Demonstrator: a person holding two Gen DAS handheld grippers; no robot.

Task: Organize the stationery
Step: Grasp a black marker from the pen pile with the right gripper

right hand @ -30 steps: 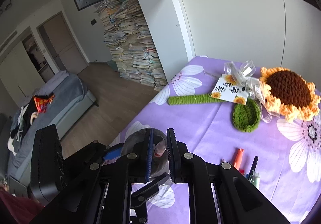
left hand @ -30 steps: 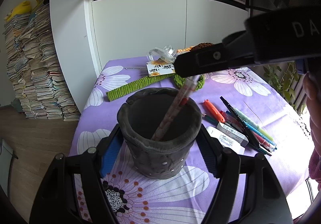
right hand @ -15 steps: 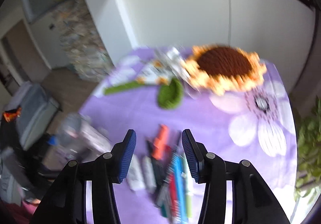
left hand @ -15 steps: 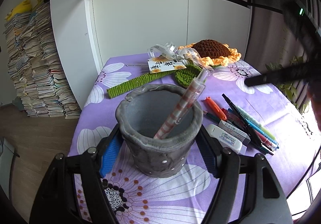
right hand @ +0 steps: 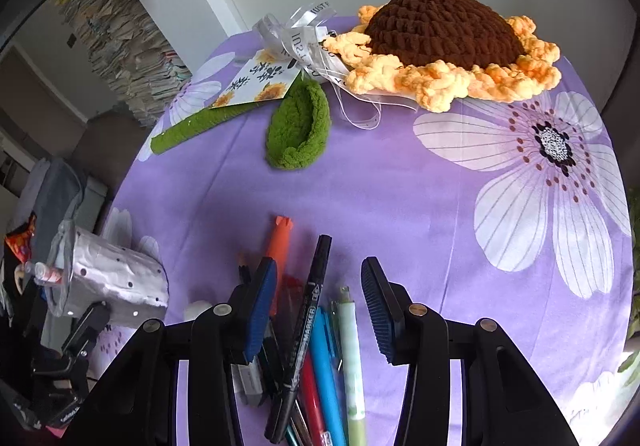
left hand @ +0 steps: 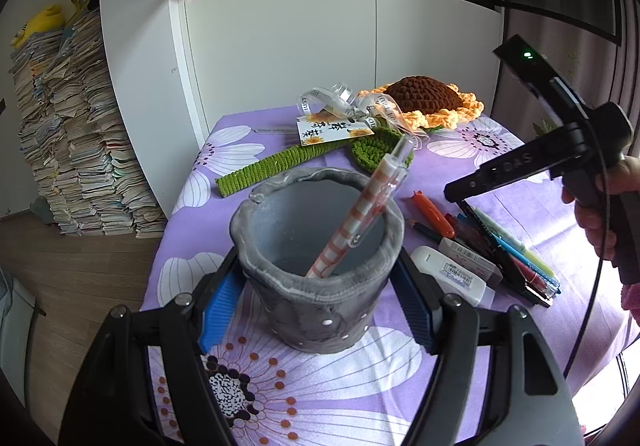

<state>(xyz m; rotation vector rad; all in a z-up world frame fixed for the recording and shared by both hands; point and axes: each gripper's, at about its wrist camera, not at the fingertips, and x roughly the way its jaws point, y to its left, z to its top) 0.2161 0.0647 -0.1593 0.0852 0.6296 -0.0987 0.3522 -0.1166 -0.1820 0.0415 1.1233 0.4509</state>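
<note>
A grey felt pen holder (left hand: 316, 310) stands on the purple flowered tablecloth (left hand: 320, 378), and my left gripper (left hand: 316, 286) is shut on it with a blue pad against each side. A red-and-white striped pen (left hand: 360, 214) leans inside the holder. To its right lie several pens (left hand: 508, 258), an orange marker (left hand: 434, 212) and a white eraser (left hand: 448, 274). My right gripper (right hand: 319, 266) hangs open just above that pile, nothing pressed between its pads. A black marker (right hand: 310, 310), a blue pen (right hand: 326, 366) and a pale green pen (right hand: 352, 346) lie under the gap.
A crocheted sunflower (right hand: 444, 34) with a green leaf (right hand: 298, 130), stem (right hand: 192, 128) and ribboned card (right hand: 256, 84) lies across the far side of the table. Tall book stacks (left hand: 68, 126) stand on the floor to the left. A white cabinet (left hand: 280, 38) rises behind.
My right gripper let go of the striped pen in the holder, opened, and swung right and down to the pen pile. The left gripper and holder stayed still.
</note>
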